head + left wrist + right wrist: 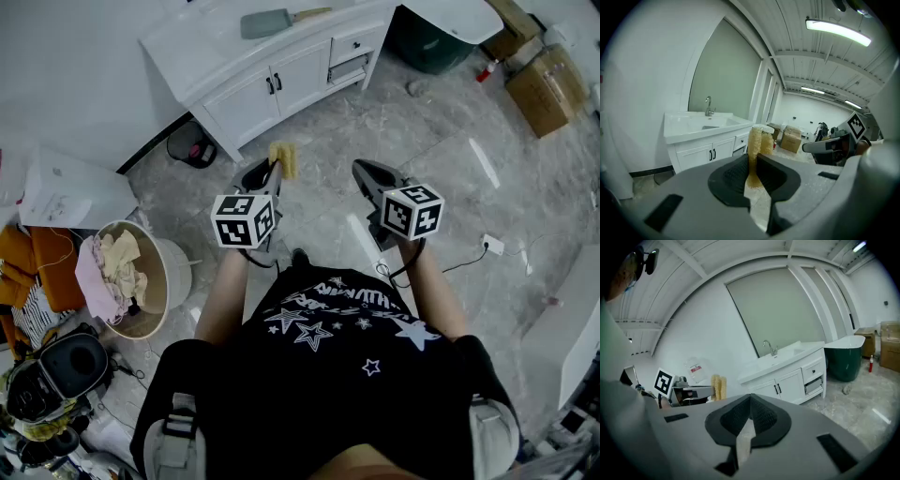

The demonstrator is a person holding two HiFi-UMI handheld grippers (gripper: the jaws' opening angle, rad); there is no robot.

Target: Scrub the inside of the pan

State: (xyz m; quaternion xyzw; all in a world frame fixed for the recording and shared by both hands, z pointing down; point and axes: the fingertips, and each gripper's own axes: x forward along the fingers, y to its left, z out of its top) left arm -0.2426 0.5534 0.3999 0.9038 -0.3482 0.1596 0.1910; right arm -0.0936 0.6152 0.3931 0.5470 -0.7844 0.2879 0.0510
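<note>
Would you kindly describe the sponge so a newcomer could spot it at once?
Find the white vanity. In front of it the person holds two tongs. The sponge is the yellow pad pinched in the left tongs; the right tongs hold nothing.

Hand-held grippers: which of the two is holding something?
The left hand-held gripper: its jaws clamp a yellow fibrous scrubbing sponge. The right hand-held gripper is shut with nothing between its jaws.
</note>
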